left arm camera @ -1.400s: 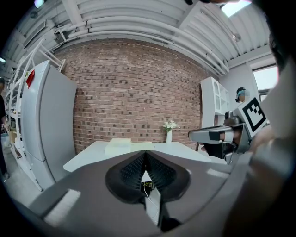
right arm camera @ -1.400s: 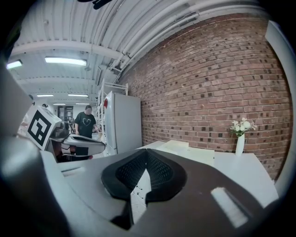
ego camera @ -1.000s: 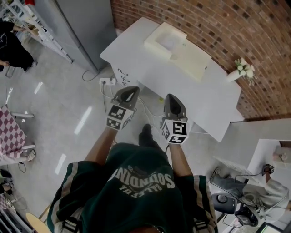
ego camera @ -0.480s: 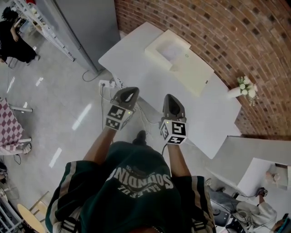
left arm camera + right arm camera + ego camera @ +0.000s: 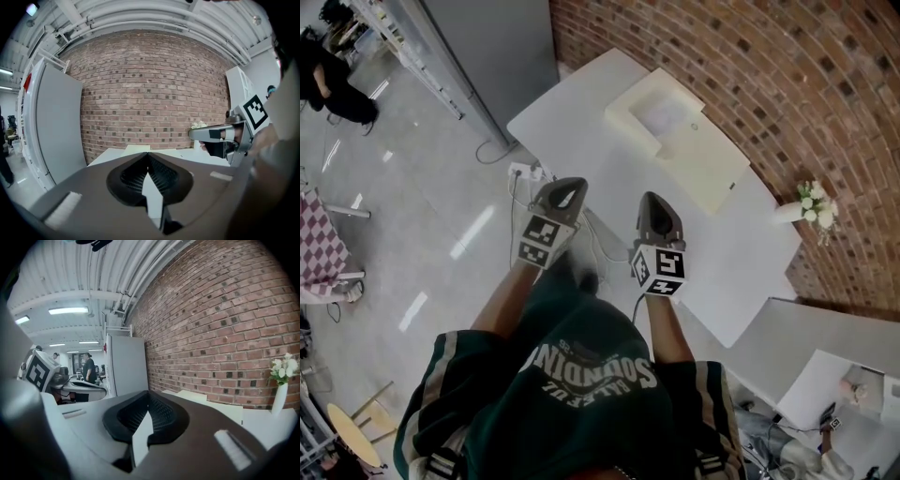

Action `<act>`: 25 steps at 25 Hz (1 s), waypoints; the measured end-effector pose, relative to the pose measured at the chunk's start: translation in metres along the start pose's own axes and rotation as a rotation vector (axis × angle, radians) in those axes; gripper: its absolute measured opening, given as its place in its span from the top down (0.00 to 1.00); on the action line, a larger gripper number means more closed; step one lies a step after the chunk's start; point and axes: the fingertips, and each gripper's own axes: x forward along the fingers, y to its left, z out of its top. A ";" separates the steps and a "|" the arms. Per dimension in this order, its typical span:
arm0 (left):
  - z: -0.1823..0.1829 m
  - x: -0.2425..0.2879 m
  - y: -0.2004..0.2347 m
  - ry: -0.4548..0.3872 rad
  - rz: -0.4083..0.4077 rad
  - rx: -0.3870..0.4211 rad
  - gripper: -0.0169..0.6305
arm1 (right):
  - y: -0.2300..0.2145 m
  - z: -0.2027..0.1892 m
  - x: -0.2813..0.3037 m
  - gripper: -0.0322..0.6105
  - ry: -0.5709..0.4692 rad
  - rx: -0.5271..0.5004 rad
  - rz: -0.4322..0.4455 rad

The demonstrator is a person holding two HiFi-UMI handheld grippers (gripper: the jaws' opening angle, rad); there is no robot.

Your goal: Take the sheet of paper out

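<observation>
A cream, flat box-like machine [image 5: 680,141] lies on the white table [image 5: 741,244] against the brick wall; a pale sheet-like patch [image 5: 660,112] shows in its recessed top. My left gripper [image 5: 567,186] and right gripper [image 5: 652,200] are held side by side in front of my chest, short of the table's near edge, both shut and empty. In the left gripper view the jaw tips [image 5: 148,153] meet, with the cream machine [image 5: 136,148] beyond them and the right gripper [image 5: 211,134] to the side. In the right gripper view the tips [image 5: 150,393] also meet.
A white vase of flowers [image 5: 811,202] stands at the table's right end by the wall. A power strip with cables [image 5: 525,172] lies on the floor under the table's left corner. A tall grey cabinet [image 5: 487,47] stands at the left. Another white desk [image 5: 825,375] sits lower right.
The table and cream machine have slid nearer and to the right in the head view as I walk toward them. Both grippers keep their place before me, still shut.
</observation>
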 end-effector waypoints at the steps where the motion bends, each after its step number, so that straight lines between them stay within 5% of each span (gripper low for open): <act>1: 0.000 0.004 0.003 0.002 0.001 0.000 0.96 | -0.001 0.000 0.004 0.95 0.002 0.000 0.003; 11: 0.007 0.065 0.040 0.004 -0.049 -0.005 0.96 | -0.026 0.006 0.065 0.95 0.025 0.003 -0.036; 25: 0.037 0.177 0.126 0.020 -0.227 0.028 0.96 | -0.058 0.035 0.186 0.95 0.044 0.040 -0.177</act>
